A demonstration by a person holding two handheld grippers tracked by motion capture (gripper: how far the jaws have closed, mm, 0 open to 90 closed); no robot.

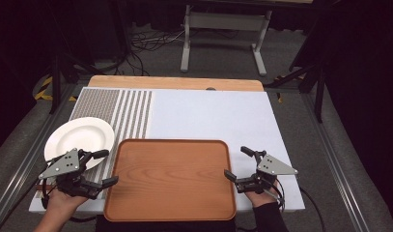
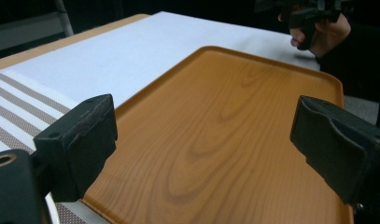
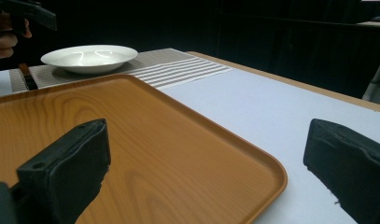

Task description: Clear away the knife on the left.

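A wooden-look orange tray lies at the table's near middle, nothing on it; it also fills the left gripper view and the right gripper view. My left gripper is open at the tray's left edge, jaws pointing right over the rim. My right gripper is open at the tray's right edge, jaws pointing left. Each holds nothing. A white plate sits just behind the left gripper on a striped mat; it appears far off in the right gripper view.
A pale sheet covers the table behind the tray. The striped grey mat lies at the left. A wooden table edge runs along the back, with a metal stand and cables on the floor beyond.
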